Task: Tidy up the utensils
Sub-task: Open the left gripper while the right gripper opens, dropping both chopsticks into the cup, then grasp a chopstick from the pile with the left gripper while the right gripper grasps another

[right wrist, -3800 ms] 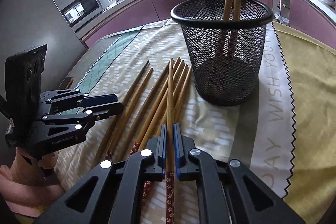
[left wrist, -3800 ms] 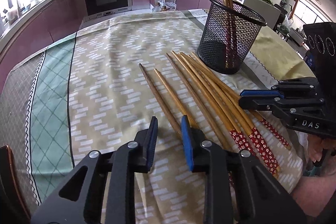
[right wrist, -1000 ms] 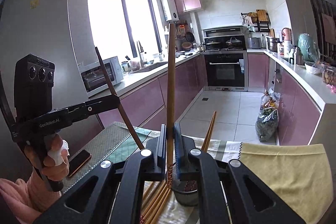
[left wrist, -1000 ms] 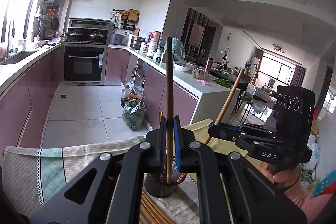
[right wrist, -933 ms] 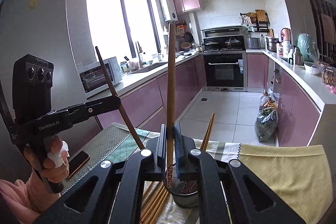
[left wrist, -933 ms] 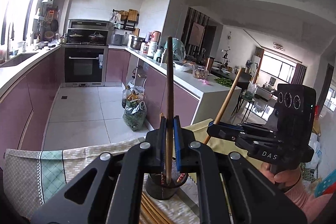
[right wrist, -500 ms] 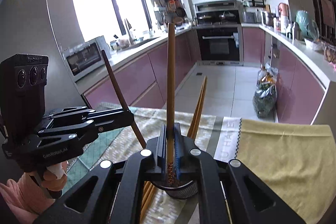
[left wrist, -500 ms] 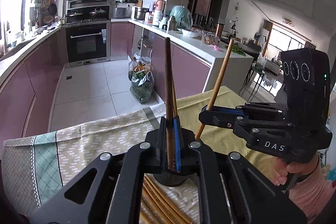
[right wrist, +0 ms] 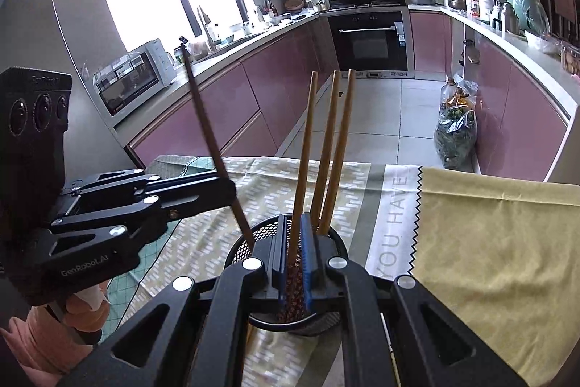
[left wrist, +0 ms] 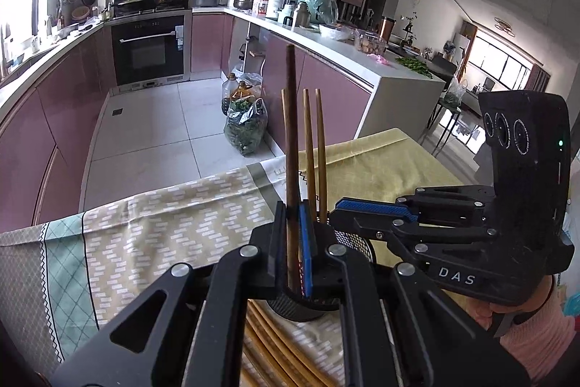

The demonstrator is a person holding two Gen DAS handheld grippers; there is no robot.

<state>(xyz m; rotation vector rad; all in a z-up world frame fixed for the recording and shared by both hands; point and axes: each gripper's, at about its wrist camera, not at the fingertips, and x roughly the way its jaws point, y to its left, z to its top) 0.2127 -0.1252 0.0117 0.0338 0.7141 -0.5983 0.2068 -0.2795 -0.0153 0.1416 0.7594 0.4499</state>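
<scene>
In the left wrist view my left gripper (left wrist: 291, 216) is shut on a dark brown chopstick (left wrist: 291, 118) held upright, its lower end down in the black mesh holder (left wrist: 301, 309). Lighter chopsticks (left wrist: 308, 140) stand in the holder just behind it. My right gripper (left wrist: 335, 205) comes in from the right, over the holder's rim. In the right wrist view my right gripper (right wrist: 293, 231) is shut on a light chopstick (right wrist: 306, 133) whose red patterned end reaches into the mesh holder (right wrist: 243, 243). My left gripper (right wrist: 230, 185) holds the dark chopstick (right wrist: 203, 111) tilted, tip at the rim.
Several loose chopsticks (left wrist: 268, 347) lie on the patterned tablecloth (left wrist: 163, 216) in front of the holder. A yellow cloth (right wrist: 489, 242) covers the table's right side. Kitchen counters, an oven and the floor lie beyond the table edge.
Both grippers have sunk and tipped downward with their chopsticks. The holder has come up close under the fingers, and the chopsticks' lower ends now sit inside it.
</scene>
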